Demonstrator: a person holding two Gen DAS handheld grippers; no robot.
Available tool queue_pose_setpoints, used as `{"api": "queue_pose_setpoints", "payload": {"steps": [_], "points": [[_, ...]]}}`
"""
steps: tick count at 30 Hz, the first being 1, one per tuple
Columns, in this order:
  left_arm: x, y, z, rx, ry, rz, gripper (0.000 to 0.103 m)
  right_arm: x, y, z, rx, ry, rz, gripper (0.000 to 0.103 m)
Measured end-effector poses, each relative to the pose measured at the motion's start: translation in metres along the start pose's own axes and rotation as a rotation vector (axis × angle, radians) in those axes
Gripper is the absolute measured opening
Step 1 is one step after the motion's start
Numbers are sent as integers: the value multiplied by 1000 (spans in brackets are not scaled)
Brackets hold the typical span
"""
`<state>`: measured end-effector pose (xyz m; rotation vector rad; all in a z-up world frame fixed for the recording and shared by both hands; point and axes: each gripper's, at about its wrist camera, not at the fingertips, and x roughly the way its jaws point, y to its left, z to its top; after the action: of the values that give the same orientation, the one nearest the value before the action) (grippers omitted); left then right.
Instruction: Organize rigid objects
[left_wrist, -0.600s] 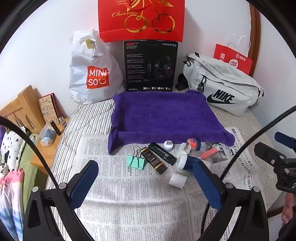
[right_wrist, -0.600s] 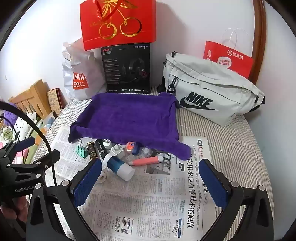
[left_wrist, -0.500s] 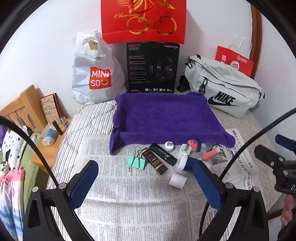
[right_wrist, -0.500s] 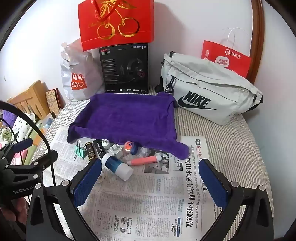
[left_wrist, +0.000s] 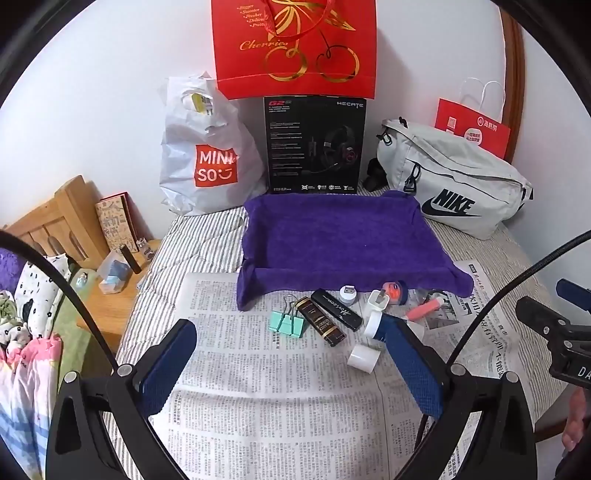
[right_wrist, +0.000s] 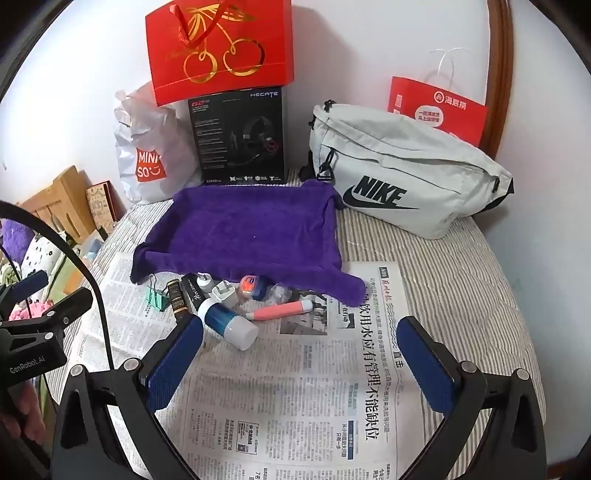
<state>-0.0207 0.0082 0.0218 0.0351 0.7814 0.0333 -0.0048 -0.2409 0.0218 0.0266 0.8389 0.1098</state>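
Clutter (right_wrist: 221, 306) lies beyond left gripper (left_wrist: 291, 365) and right gripper (right_wrist: 299, 363), both angled downward, spread, empty.

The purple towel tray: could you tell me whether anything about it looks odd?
The purple towel tray holds nothing, while the small items, such as the binder clip and pink tube, lie jumbled on the newspaper before it.

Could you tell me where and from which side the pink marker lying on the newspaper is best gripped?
Grip the pink marker mid-barrel, coming from above with the right gripper, fingers straddling its narrow width. It lies flat, with bare newspaper on its near side.
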Motion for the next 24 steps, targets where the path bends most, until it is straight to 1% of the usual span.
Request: {"api": "queue_pose_setpoints", "payload": {"steps": [17,24], "points": [[-3,0,-5,1,-2,-13,103,-5,2,-3,-6,-3,-7,103],[-3,0,-6,3,-2,-6,103,-4,3,-4,-3,1,-8,103]]}}
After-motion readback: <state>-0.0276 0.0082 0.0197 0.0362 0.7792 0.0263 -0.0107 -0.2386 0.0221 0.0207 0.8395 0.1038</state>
